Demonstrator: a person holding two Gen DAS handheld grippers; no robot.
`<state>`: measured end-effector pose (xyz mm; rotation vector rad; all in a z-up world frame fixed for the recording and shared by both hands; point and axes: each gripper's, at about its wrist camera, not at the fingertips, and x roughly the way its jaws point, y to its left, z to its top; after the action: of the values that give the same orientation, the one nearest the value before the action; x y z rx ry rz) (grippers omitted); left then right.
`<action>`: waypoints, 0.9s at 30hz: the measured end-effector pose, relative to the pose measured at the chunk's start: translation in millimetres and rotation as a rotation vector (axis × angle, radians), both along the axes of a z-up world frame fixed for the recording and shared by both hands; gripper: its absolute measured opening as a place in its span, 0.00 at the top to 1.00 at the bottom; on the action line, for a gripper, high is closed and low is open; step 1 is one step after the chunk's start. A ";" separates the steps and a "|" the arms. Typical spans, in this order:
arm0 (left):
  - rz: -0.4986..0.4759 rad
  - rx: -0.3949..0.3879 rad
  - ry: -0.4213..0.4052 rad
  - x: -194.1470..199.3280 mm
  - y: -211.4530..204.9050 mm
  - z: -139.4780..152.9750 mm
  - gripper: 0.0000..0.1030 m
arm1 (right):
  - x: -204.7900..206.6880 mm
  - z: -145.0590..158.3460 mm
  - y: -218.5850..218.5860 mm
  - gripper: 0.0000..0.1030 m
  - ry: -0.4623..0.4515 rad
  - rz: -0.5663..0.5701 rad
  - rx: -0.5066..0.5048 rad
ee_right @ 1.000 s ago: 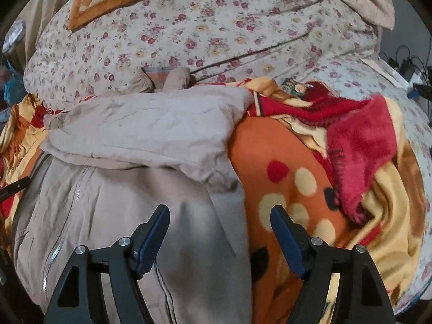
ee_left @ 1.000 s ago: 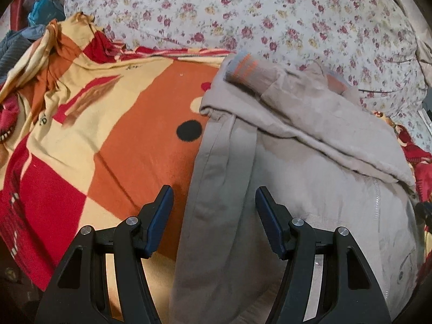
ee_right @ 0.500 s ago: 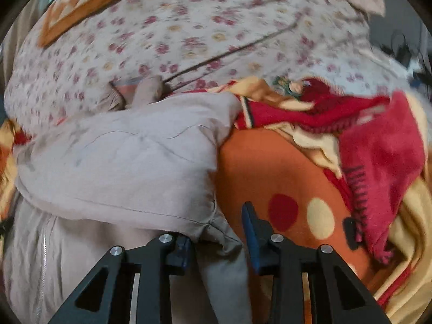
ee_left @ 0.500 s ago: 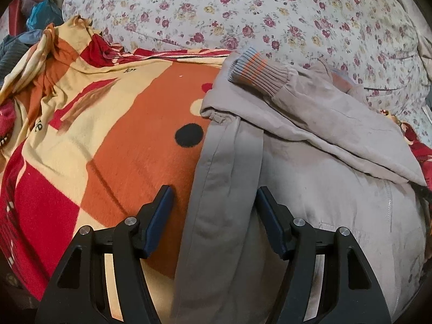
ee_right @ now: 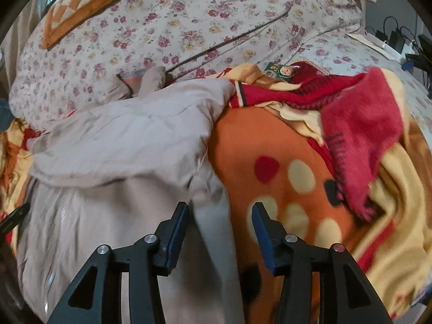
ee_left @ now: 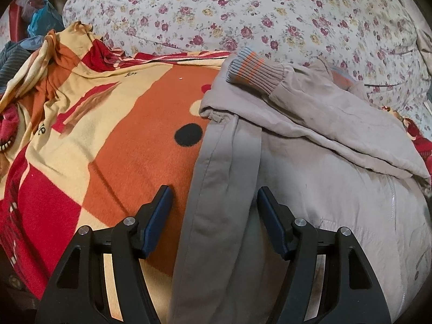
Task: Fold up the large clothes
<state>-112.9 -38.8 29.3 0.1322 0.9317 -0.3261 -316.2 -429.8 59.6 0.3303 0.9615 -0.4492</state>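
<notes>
My left gripper [ee_left: 214,210] has flat orange blanket [ee_left: 129,145] open on its outer side; the beige jacket [ee_left: 310,189] fills the inner side. Right of my right gripper [ee_right: 220,222], a bunched red blanket fold [ee_right: 359,135] blocks passage.

- Left wrist view: low and close over jacket's [ee_left: 310,189] left edge, faces forward toward floral quilt [ee_left: 243,13].
- Right wrist view: low and close over jacket's right edge, same facing.
- Shared: jacket, orange blanket [ee_right: 283,167], quilt.
</notes>
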 end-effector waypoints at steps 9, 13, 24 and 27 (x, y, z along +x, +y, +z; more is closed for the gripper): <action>-0.092 -0.020 0.058 -31.8 9.5 11.9 0.36 | -66.0 22.4 18.6 0.27 -0.026 0.064 0.057; -0.099 -0.008 0.071 -54.2 20.6 12.4 0.36 | -81.0 18.3 16.9 0.27 -0.036 0.076 0.093; -0.036 -0.004 0.085 -85.0 52.2 10.5 0.36 | -63.0 18.5 51.2 0.27 -0.053 0.193 0.047; -0.029 -0.011 0.086 -89.0 55.9 9.7 0.36 | -65.9 16.8 61.2 0.27 -0.015 0.209 0.023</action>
<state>-201.9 17.1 39.0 0.1228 1.0137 -0.3656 -382.1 -368.6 76.4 0.2500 0.9759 -0.2452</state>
